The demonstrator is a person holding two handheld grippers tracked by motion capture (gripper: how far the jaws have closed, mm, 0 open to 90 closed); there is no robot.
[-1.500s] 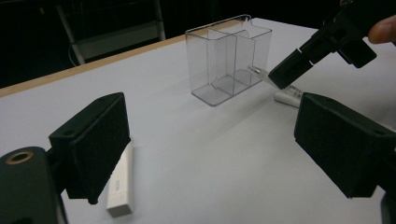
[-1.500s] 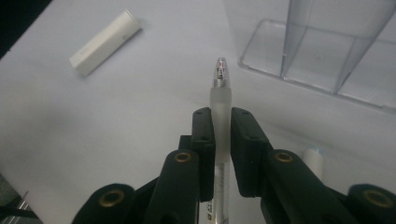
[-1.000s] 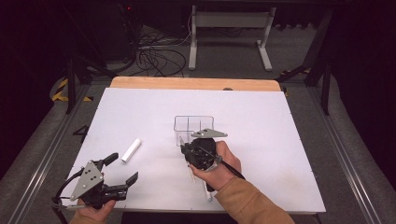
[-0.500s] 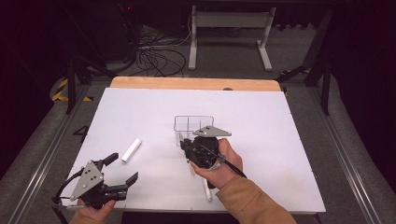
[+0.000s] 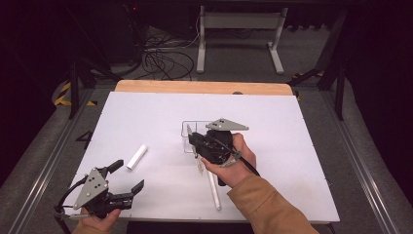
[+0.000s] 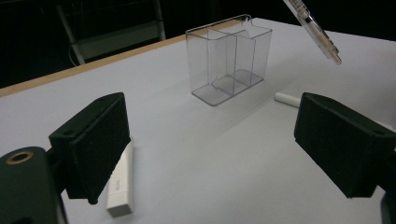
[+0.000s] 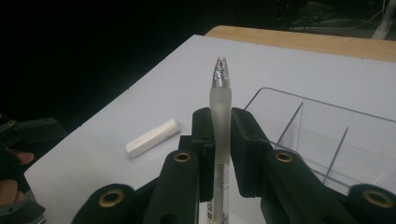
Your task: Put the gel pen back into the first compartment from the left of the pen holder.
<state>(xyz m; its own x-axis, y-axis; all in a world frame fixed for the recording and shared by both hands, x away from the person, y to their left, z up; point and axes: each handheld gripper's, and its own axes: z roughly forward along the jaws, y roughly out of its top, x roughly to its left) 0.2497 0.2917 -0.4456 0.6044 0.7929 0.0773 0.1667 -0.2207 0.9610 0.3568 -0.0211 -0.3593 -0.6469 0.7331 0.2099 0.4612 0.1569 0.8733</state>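
My right gripper (image 5: 198, 142) is shut on a clear pen (image 7: 220, 100), held above the table at the near edge of a clear divided box (image 5: 185, 141). In the right gripper view the pen's tip points away from me, with the box (image 7: 327, 140) just to its right. In the left gripper view the pen (image 6: 314, 31) hangs slanted in the air over the box (image 6: 229, 60). My left gripper (image 5: 127, 176) rests at the table's front left with its jaws wide open and nothing between them (image 6: 219, 140). A short white stick (image 5: 137, 156) lies just ahead of it.
A long white pen-like rod (image 5: 213, 190) lies on the white table (image 5: 292, 146) below my right hand, also seen as a white rod end (image 6: 287, 99). The white stick (image 6: 120, 179) lies by my left jaw. The wooden back edge (image 5: 195, 87) borders a dark floor with cables.
My right gripper has risen with the pen and shifted slightly toward the clear box. The left gripper has stayed where it was.
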